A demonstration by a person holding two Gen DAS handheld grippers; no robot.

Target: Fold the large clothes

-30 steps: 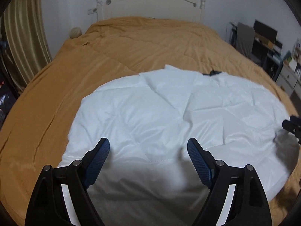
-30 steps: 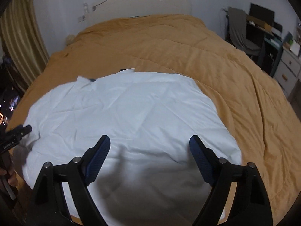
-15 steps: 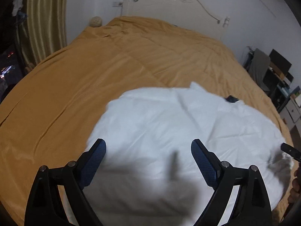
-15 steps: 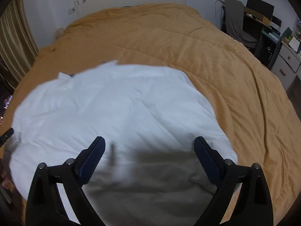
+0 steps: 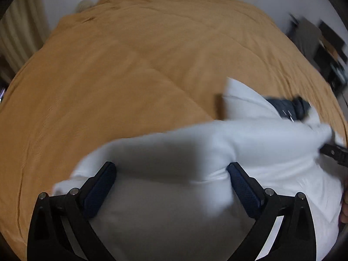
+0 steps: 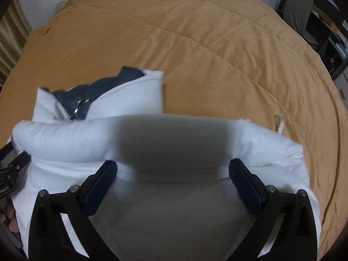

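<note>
Right now your left tongs (image 5: 170,174) and right tongs (image 6: 173,171) are both opening wide over the white jacket (image 6: 65,139). Nothing is gripped. It lies puffed up on the orange bed (image 6: 195,43).

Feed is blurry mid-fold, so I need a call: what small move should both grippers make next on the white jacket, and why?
Probably close both on the near fold. The left gripper and right gripper are opening wide, each straddling a puffy ridge of the white jacket, pads not pressing, on the orange bedspread.
</note>
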